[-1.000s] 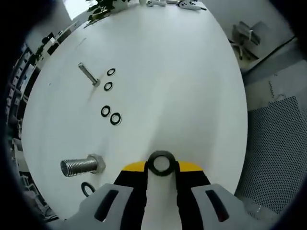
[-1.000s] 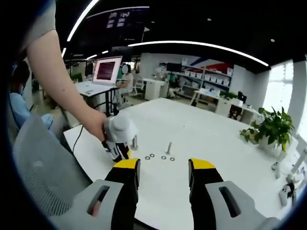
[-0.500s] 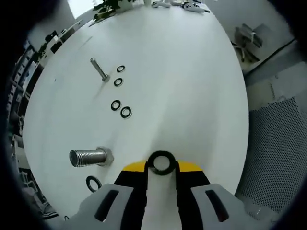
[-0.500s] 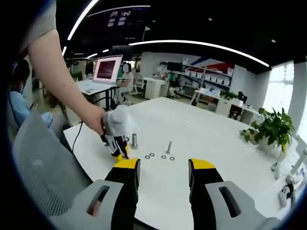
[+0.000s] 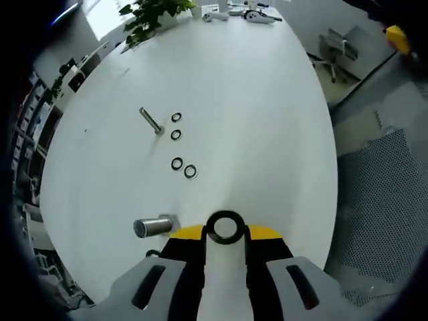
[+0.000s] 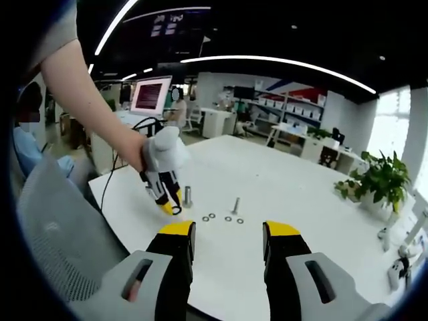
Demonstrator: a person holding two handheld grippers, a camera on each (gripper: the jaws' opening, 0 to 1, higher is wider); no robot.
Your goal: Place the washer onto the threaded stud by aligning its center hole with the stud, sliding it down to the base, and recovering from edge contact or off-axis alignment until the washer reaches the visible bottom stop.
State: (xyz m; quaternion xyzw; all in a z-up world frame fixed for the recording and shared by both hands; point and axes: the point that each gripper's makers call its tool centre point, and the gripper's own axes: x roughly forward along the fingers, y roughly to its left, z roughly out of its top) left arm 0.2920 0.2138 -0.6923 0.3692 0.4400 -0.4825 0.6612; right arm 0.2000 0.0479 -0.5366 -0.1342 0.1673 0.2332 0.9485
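Left gripper (image 5: 225,231) around washer (image 5: 225,227)

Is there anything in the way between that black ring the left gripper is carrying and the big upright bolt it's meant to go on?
Nothing visible. The black washer sits pinched in the left gripper, and bare white table separates it from the large threaded steel stud beside it.

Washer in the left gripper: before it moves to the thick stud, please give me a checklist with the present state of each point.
1. Washer held between the left gripper jaws: ok.
2. Washer hole open to the camera: ok.
3. Thick stud upright on the table: ok.
4. Hole over the stud axis: not ok, the stud is off to the side.
5. Right gripper open and apart from the work: ok.
6. Stud base free of other washers: cannot tell.
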